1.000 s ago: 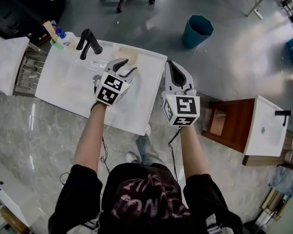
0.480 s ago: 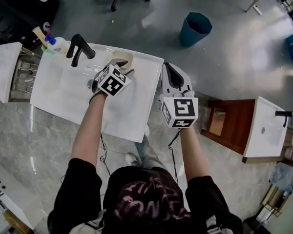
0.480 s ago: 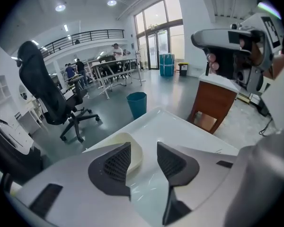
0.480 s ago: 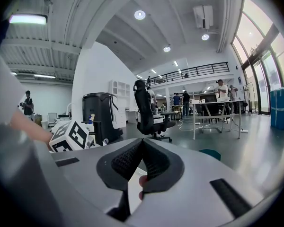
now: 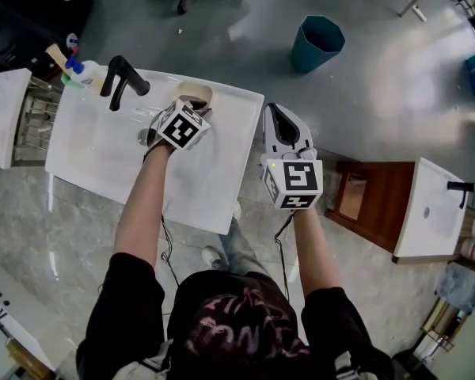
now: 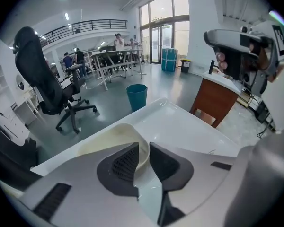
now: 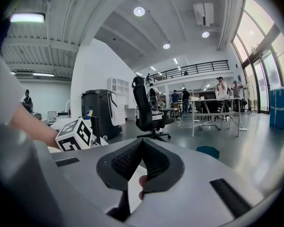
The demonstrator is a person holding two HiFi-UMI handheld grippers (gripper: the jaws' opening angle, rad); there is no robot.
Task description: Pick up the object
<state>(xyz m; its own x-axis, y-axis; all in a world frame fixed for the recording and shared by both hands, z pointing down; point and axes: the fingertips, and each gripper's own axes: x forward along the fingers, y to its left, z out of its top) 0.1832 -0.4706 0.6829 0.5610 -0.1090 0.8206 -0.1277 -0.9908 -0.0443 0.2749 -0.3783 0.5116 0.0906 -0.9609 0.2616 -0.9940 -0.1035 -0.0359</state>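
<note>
The left gripper (image 5: 198, 107) had advanced to the cream ring (image 5: 188, 91) at the white tabletop's (image 5: 95, 161) far edge, its forearm stretched across the bare surface. Its jaws were closing astride the ring's wall. The right gripper (image 5: 275, 113), jaws together and empty, hung beyond the right edge over open floor (image 5: 364, 77).

I'm in a big open-plan office/lab hall, part sanitary-ware demo: polished grey floor (image 5: 372, 109), mezzanine w/ black railing (image 6: 80, 26), tall glass doors (image 6: 163, 39), recessed ceiling lights (image 7: 139, 11), black office chair (image 6: 40, 79), long tables (image 6: 114, 56) w/ people (image 6: 117, 40) round them, teal bin (image 5: 317, 42). White basin (image 5: 83, 153) w/ black tap (image 5: 119, 76) under me, a 2nd basin (image 5: 427, 220) on a wooden cabinet (image 5: 372, 200) to my right.
</note>
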